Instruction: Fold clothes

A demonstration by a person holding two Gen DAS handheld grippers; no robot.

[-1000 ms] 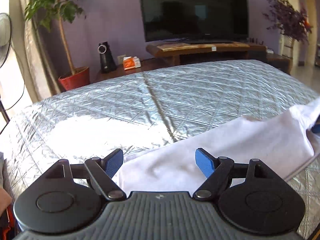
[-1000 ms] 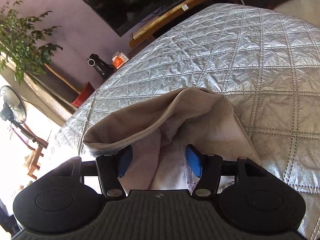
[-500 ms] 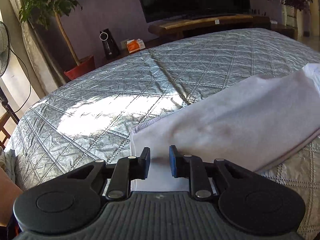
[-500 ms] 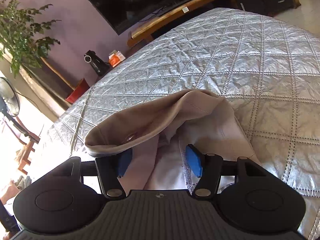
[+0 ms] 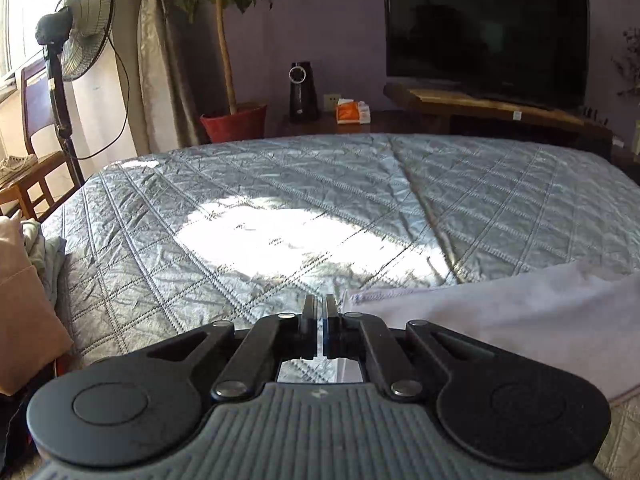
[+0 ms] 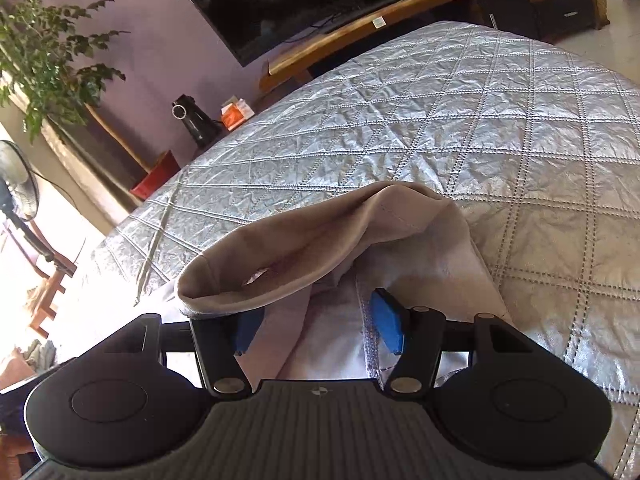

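Note:
A pale lilac-white garment (image 5: 500,320) lies on the silver quilted bed (image 5: 280,200), with its stitched hem corner just right of my left gripper (image 5: 320,312). That gripper is shut, fingers together, and I see only a bright slit between them, no cloth. In the right wrist view the same garment (image 6: 420,252) is bunched, and a beige fold (image 6: 288,248) arches over the left finger. My right gripper (image 6: 316,320) stands open with loose cloth lying between its blue pads (image 6: 386,320), which do not press on it.
A pillow (image 5: 24,300) and a heap of clothes sit at the bed's left edge. Beyond the bed stand a fan (image 5: 76,40), a wooden chair (image 5: 36,152), a potted tree (image 5: 234,120), a black device (image 5: 302,92), an orange pack (image 5: 352,112) and a TV (image 5: 484,28) on a low stand.
The left gripper's jaws closed over the garment's corner, then it swung left, so the hem corner now lies to the right of its fingers. The right gripper and the bunched cloth stayed put.

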